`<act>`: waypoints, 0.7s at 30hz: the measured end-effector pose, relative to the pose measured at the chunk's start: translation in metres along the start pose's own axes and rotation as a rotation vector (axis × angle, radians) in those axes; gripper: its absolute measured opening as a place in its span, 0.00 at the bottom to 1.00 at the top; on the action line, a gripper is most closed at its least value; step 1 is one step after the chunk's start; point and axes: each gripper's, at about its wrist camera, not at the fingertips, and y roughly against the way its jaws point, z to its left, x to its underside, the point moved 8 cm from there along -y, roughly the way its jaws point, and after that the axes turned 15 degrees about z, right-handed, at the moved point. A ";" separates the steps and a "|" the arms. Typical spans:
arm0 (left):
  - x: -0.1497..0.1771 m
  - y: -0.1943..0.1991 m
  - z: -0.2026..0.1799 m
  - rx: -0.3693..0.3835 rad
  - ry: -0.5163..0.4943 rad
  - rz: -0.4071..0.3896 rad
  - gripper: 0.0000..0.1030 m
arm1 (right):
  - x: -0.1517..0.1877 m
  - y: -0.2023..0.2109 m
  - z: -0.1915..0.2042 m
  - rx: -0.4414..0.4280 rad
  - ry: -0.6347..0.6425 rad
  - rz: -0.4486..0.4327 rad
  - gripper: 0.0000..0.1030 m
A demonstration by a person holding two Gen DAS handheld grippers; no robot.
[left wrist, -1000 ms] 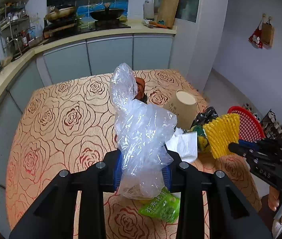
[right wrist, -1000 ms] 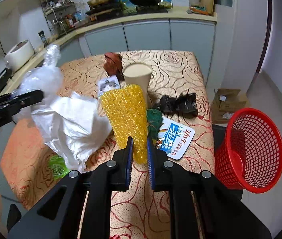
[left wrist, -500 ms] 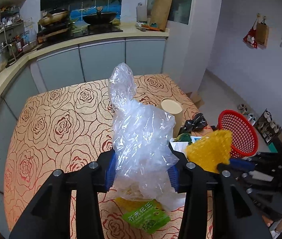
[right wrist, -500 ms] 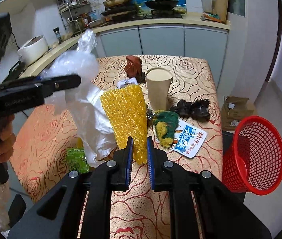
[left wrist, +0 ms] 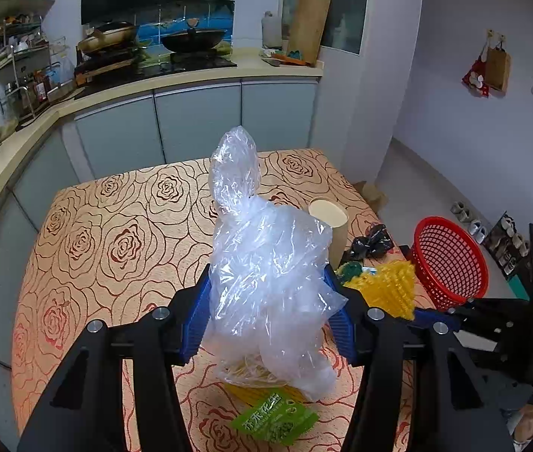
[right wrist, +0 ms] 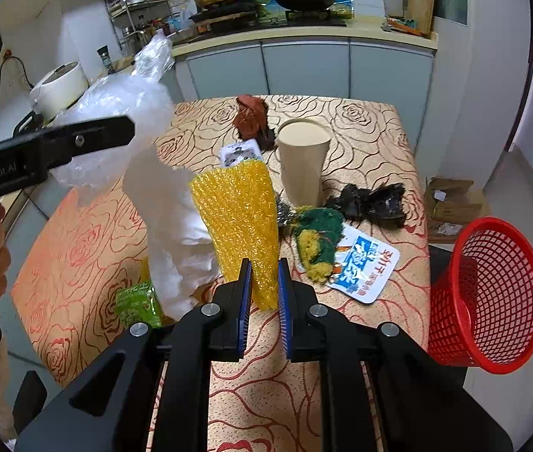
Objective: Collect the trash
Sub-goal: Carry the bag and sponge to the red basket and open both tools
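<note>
A crumpled clear plastic bag [left wrist: 266,263] stands up between the blue pads of my left gripper [left wrist: 266,293], above the table. Its jaws are opening, and the bag still bulges against both pads. In the right wrist view the bag [right wrist: 116,101] hangs from the left fingers [right wrist: 89,135], with a white part trailing toward the table. My right gripper [right wrist: 264,275] is shut on the lower end of a yellow bubble-wrap piece [right wrist: 236,218], held upright. A red mesh basket [right wrist: 492,293] stands off the table's right edge.
On the rose-patterned tablecloth [right wrist: 360,120] are a paper cup [right wrist: 302,162], a black crumpled wrapper [right wrist: 372,199], a green-yellow scourer [right wrist: 319,233], a blue-white packet [right wrist: 364,267], a brown lump [right wrist: 251,116] and a green snack packet [left wrist: 274,418]. Kitchen counters run behind and to the left.
The left jaws have spread wider and the bag has puffed out between them. The right gripper keeps the same hold on the yellow piece.
</note>
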 end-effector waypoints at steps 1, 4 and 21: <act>0.000 0.001 0.000 -0.003 -0.002 -0.003 0.51 | -0.001 0.002 -0.003 0.001 -0.007 -0.006 0.13; -0.001 0.003 -0.003 -0.009 -0.011 -0.009 0.44 | -0.002 0.009 -0.011 0.008 -0.024 -0.022 0.13; -0.006 -0.005 -0.031 -0.038 -0.041 0.011 0.30 | 0.011 0.037 -0.062 0.047 -0.145 -0.054 0.13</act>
